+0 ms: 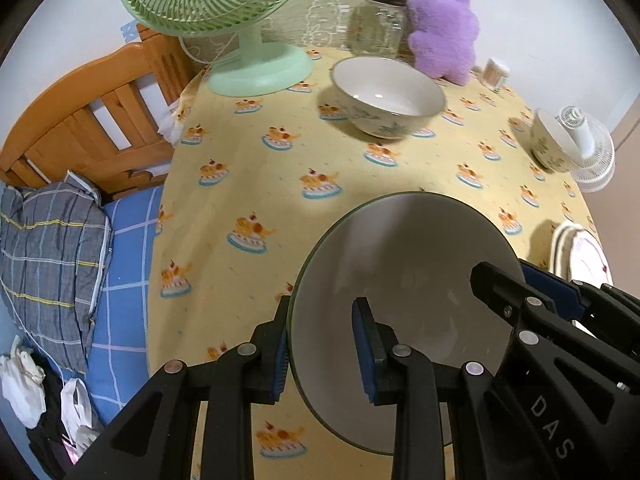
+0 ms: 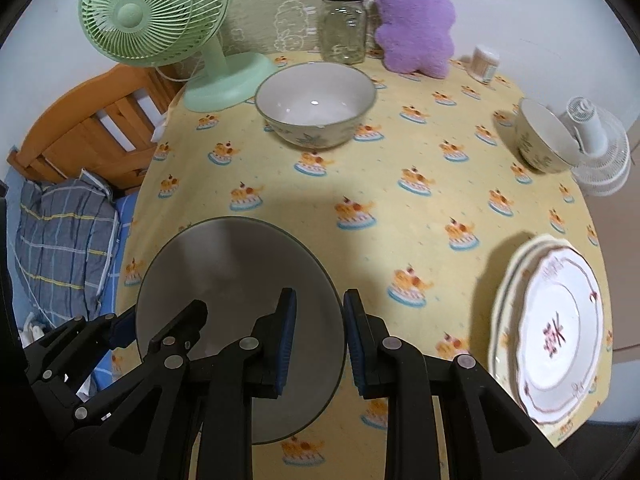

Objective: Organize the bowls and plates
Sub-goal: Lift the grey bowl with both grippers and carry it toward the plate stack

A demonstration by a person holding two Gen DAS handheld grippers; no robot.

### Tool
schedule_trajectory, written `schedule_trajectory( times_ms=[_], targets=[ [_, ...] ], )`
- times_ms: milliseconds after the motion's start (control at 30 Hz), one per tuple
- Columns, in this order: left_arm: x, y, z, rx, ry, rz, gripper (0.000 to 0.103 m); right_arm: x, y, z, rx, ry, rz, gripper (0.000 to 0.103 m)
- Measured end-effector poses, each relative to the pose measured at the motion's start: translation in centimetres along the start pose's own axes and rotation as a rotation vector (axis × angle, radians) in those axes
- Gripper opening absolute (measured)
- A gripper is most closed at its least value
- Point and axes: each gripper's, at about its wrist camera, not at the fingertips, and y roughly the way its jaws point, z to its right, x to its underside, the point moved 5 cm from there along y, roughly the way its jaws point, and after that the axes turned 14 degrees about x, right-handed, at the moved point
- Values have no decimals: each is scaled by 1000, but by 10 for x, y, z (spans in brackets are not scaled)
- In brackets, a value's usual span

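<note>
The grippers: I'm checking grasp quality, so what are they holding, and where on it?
Both hold one large bowl by its rim: left gripper on one side, right gripper on the opposite side.

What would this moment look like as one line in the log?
left hand-held gripper: shut on held bowl rim | right hand-held gripper: shut on opposite rim | big bowl: on table | plates: stacked

Gray bowl [image 1: 404, 264] (rim in tongs [image 1: 322, 350])

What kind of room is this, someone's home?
Most likely a bedroom in a home. A wooden bed frame with a checked pillow stands right beside the table, which has a cake-print cloth, a green desk fan and a purple plush toy.
</note>
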Motion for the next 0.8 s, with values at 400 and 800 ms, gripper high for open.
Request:
schedule_trajectory(
  times_ms=[400, 800],
  targets=[
    [35, -2, 60, 26, 52, -7, 27, 44, -17, 58, 28, 39, -9, 28],
    [57, 18, 103, 41, 54, -45, 27, 72, -5, 103, 35, 62, -49, 28]
  ],
)
